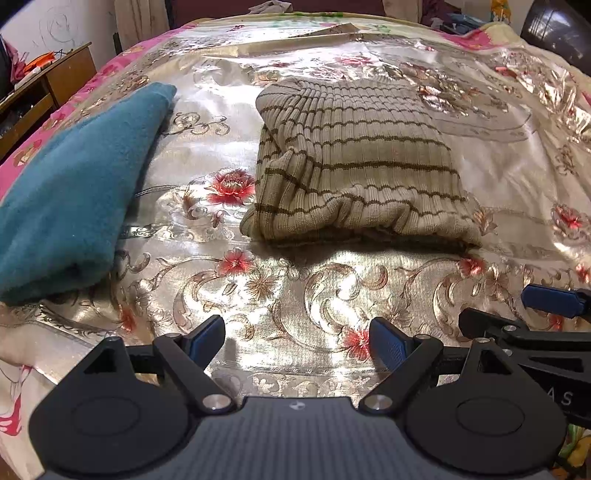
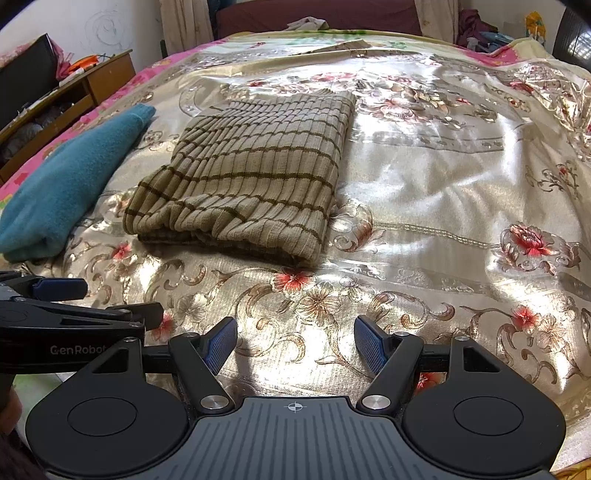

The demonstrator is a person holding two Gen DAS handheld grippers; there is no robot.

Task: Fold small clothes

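Note:
A beige ribbed sweater with thin brown stripes [image 1: 354, 162] lies folded into a rectangle on the bed; it also shows in the right wrist view [image 2: 255, 181]. A folded teal garment [image 1: 70, 192] lies to its left, seen too in the right wrist view [image 2: 70, 184]. My left gripper [image 1: 295, 345] is open and empty, above the bedspread just short of the sweater's near edge. My right gripper [image 2: 295, 341] is open and empty, also short of the sweater's near edge. The two grippers are side by side: the right one's finger [image 1: 550, 299] shows in the left view.
A shiny gold floral bedspread [image 2: 443, 206] covers the bed. A wooden cabinet [image 2: 74, 96] with clutter stands at the left of the bed. Clothes and bags lie beyond the far edge [image 2: 476, 29].

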